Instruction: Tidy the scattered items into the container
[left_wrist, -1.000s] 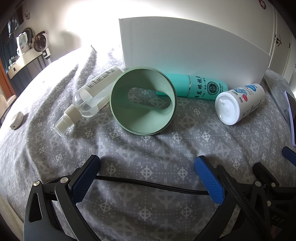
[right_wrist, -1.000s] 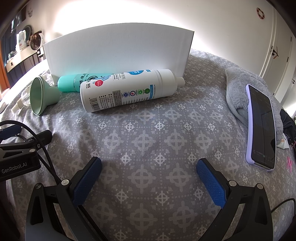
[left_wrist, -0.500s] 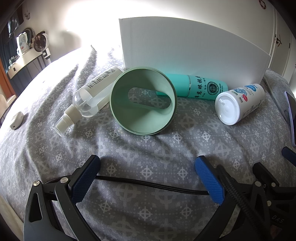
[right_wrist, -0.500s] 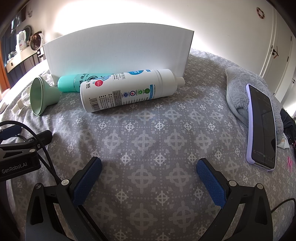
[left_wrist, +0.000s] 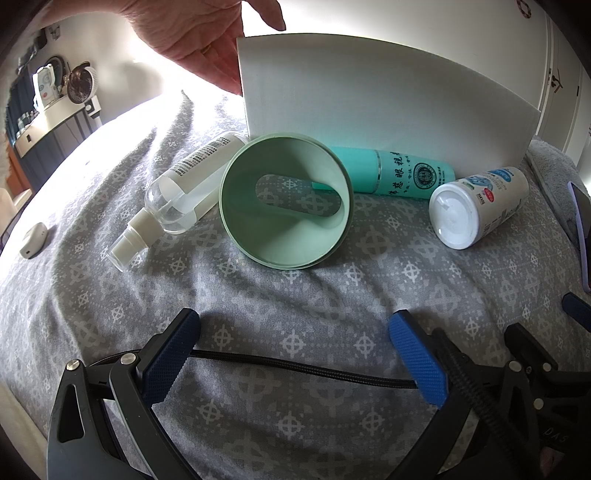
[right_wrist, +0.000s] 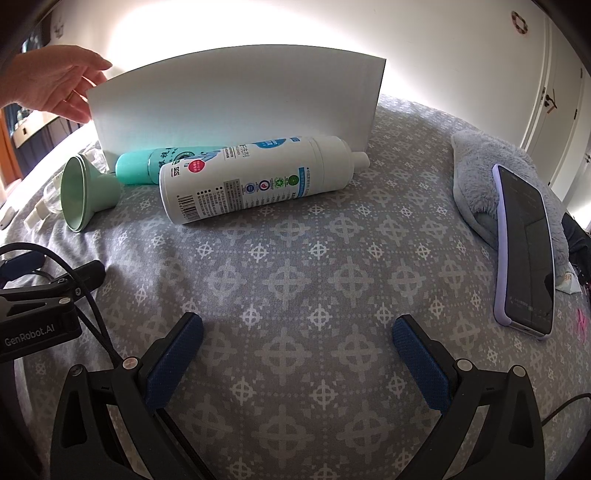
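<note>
Nothing is gathered yet: the tidying stands at its very start, with both tools lying idle on the grey patterned bedspread (right_wrist: 295, 266). The left hand-held gripper (left_wrist: 295, 354) rests with its blue pads spread wide and nothing between them; the right hand-held gripper (right_wrist: 297, 354) lies likewise released and empty.

The scattered items lie in a row along the foot of the tall white box-like container (left_wrist: 388, 107), toward the far edge of the bed. They are a clear plastic spray bottle with a white nozzle (left_wrist: 177, 201), a pale green plastic funnel on its side (left_wrist: 286, 201), a teal cylindrical bottle (left_wrist: 391, 171) just behind the funnel, and a large white bottle with a printed label (right_wrist: 255, 177) lying in front of the teal one.

A bare hand (left_wrist: 199, 33) holds the container's left top corner, seemingly steadying or adjusting it.

A phone in a lilac case (right_wrist: 524, 251) lies on a grey plush cloth (right_wrist: 476, 170) by the bed's right edge.

The next move likely calls for one tool to be lifted, brought over the nearest item, closed across its body, then raised above the container's high rim.
</note>
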